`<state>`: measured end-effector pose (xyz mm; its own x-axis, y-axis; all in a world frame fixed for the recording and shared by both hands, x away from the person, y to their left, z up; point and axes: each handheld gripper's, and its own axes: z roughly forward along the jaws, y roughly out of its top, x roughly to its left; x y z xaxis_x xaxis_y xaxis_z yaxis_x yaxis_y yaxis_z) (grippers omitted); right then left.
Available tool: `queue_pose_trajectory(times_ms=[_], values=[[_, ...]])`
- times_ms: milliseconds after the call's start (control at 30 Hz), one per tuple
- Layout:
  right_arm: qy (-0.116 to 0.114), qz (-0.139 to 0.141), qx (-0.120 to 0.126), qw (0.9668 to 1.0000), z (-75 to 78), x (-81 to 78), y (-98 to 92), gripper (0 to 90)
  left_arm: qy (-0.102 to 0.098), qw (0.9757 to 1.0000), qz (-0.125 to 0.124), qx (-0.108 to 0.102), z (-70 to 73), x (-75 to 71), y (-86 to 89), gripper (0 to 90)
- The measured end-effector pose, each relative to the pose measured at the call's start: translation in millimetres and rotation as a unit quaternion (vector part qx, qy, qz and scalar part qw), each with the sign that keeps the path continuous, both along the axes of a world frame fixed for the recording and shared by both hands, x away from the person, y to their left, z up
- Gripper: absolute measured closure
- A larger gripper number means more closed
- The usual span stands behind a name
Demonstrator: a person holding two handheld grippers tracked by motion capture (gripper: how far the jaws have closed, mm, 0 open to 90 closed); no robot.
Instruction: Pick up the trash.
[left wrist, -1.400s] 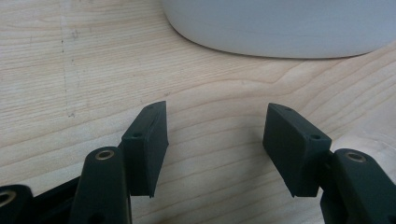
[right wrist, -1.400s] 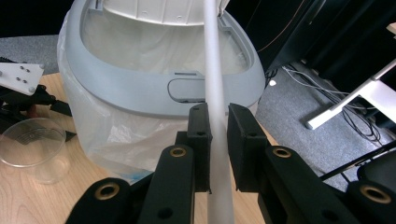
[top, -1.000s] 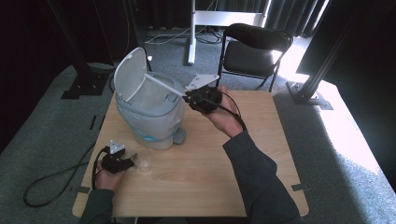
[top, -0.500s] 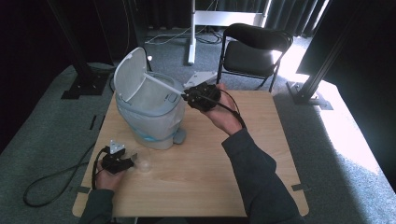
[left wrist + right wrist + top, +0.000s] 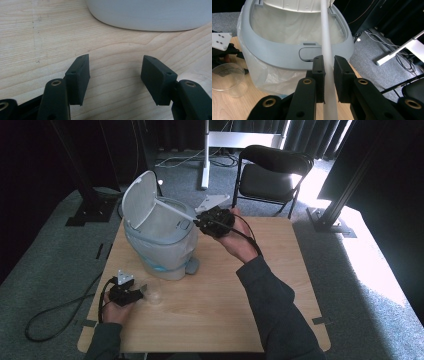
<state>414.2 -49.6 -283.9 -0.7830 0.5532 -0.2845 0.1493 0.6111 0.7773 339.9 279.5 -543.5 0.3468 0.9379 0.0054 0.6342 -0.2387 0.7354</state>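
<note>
A grey bin (image 5: 160,240) lined with a clear bag stands at the table's far left, its lid (image 5: 137,200) tipped up. My right gripper (image 5: 200,222) is shut on a long white tube (image 5: 172,209) that slants out over the bin's mouth. In the right gripper view the tube (image 5: 325,30) runs up between the pads of my right gripper (image 5: 329,66), above the bin rim (image 5: 274,52). My left gripper (image 5: 142,292) rests low on the table near the front left, open, beside a clear plastic cup (image 5: 154,295). Nothing lies between the pads of my left gripper (image 5: 115,75).
The wooden table (image 5: 210,310) has bare room at its middle and right. A black chair (image 5: 272,170) stands behind the far edge. The bin's base (image 5: 150,12) lies just ahead of my left gripper. The cup (image 5: 228,78) sits left of the bin.
</note>
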Motion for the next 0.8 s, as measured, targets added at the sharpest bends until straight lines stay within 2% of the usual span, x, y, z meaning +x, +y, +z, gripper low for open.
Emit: queue_pose_trajectory(times_ms=[800], values=[[0.0, -0.007, -0.001, 1.0, 6.9, 2.0, 3.8, 79.1, 0.0, 1.0, 0.0, 0.001, 0.0, 0.1, 0.3, 40.4]])
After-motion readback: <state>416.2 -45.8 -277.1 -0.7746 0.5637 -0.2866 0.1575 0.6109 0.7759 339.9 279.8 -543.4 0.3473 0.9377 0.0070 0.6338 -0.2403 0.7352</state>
